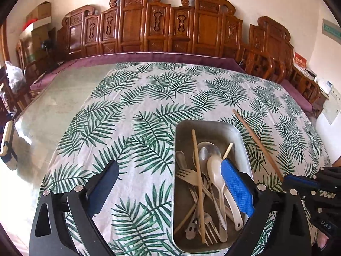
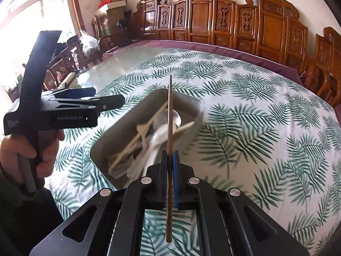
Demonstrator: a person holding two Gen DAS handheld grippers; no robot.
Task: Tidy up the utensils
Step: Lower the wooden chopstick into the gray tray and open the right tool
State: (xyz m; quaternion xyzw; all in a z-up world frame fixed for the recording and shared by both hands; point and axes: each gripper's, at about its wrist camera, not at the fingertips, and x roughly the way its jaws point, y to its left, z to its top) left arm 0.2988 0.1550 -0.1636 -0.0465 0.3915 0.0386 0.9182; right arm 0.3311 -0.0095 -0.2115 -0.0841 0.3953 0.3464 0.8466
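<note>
A metal tray on the leaf-print cloth holds forks, a white spoon, a metal spoon and chopsticks. My left gripper is open, its blue-padded right finger over the tray, its left finger over the cloth. My right gripper is shut on a wooden chopstick and holds it above the tray's near right rim. The same chopstick shows in the left wrist view, right of the tray.
The table has a leaf-print cloth over a glass top. Carved wooden chairs line the far side. Boxes and bags stand at the far left.
</note>
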